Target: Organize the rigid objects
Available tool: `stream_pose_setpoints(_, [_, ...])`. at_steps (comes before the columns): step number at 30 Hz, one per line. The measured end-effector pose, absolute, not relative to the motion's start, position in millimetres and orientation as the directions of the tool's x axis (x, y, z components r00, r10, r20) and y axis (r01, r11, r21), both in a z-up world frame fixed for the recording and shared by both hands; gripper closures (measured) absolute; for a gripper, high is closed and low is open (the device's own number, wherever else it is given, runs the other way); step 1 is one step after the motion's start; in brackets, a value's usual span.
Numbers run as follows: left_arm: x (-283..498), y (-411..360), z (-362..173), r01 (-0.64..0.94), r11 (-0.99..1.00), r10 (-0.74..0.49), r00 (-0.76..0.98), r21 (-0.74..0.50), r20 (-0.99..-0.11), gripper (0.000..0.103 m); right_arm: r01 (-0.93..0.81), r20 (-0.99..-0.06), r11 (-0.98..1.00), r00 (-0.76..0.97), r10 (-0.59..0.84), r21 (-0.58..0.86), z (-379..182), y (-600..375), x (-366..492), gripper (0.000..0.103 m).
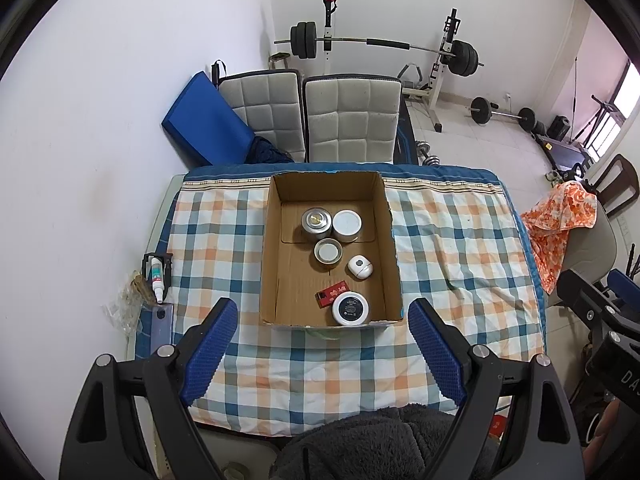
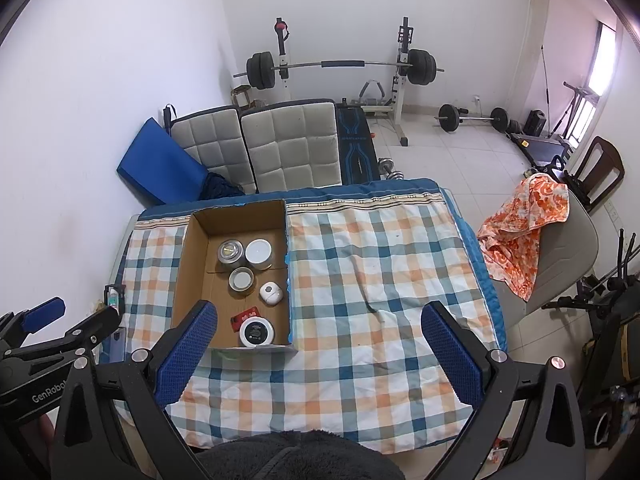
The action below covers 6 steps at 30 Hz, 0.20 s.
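An open cardboard box [image 1: 272,240] [image 2: 188,256] sits on the checked tablecloth. Inside are a metal tin [image 1: 316,220] [image 2: 230,251], a white-lidded jar [image 1: 347,223] [image 2: 258,253], a small round tin [image 1: 328,251] [image 2: 241,279], a white rounded case [image 1: 360,267] [image 2: 270,292], a red packet [image 1: 332,293] [image 2: 245,316] and a black-and-white round tin [image 1: 351,308] [image 2: 256,332]. My left gripper [image 1: 322,316] is open and empty, held above the box's near edge. My right gripper [image 2: 320,320] is open and empty, above the cloth right of the box.
The table [image 1: 460,240] [image 2: 380,272] stands against the left wall. A small bottle in a black holder [image 1: 157,274] sits at its left edge. Two padded chairs [image 1: 352,120] stand behind. A chair with an orange cloth [image 2: 520,224] is at the right. Gym equipment fills the back.
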<state>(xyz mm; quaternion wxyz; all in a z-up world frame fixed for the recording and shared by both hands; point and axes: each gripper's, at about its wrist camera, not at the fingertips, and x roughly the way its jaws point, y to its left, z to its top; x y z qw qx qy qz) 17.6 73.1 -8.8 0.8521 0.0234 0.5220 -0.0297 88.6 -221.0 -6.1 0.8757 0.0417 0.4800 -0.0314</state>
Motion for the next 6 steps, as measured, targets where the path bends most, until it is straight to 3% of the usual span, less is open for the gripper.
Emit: stream_pose_setpoints(6, [16.9, 73.3, -7.7, 0.071, 0.997, -0.030, 0.453, 0.003, -0.891, 0.016, 0.097, -0.846, 0.994, 0.534, -0.005, 0.055, -3.5, -221.2, 90.2, 0.000])
